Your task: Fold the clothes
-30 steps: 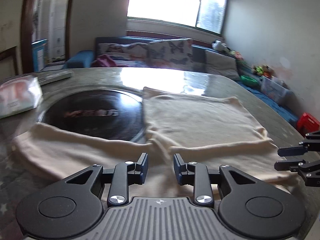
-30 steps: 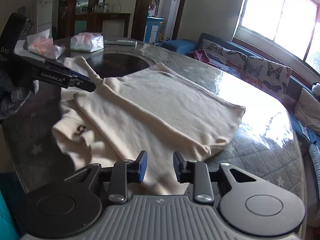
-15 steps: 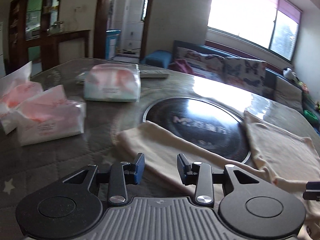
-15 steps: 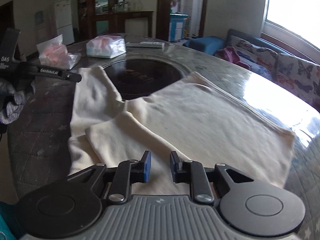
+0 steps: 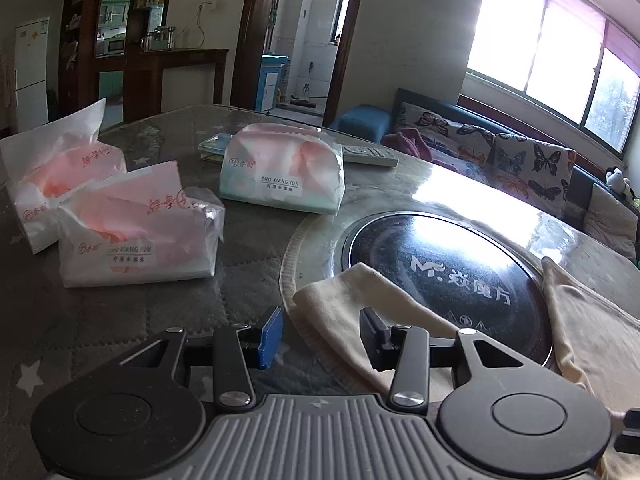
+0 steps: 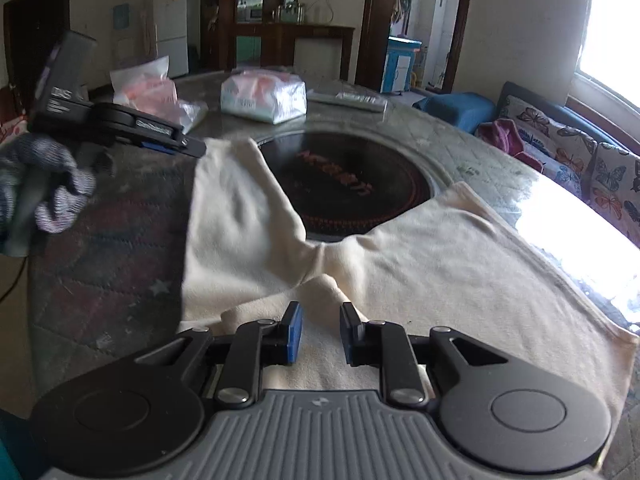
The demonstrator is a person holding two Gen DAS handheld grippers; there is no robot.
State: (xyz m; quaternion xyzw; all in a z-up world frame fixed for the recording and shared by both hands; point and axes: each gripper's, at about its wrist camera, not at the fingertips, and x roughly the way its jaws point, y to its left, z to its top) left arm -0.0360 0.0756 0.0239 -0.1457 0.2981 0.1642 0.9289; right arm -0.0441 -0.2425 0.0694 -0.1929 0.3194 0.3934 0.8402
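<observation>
A cream long-sleeved top (image 6: pixel 420 264) lies flat on the round table, one sleeve (image 6: pixel 236 208) stretched out to the left past the black hotplate (image 6: pixel 352 184). In the left wrist view the sleeve's cuff end (image 5: pixel 352 300) lies right in front of my left gripper (image 5: pixel 320 334), which is open and empty just above it. That gripper also shows in the right wrist view (image 6: pixel 188 144), at the sleeve's end. My right gripper (image 6: pixel 320 334) is open and empty, low over a raised fold of the top near the armpit.
Three tissue packs (image 5: pixel 136 236) (image 5: pixel 284 172) (image 5: pixel 60 172) and a remote (image 5: pixel 372 156) sit on the table's far left side. The hotplate (image 5: pixel 452 272) is set in the table's middle. A sofa with butterfly cushions (image 5: pixel 520 160) stands beyond the table.
My left gripper has swung left along the sleeve to its cuff end and opened wider. My right gripper has moved in over the fold near the armpit, still open.
</observation>
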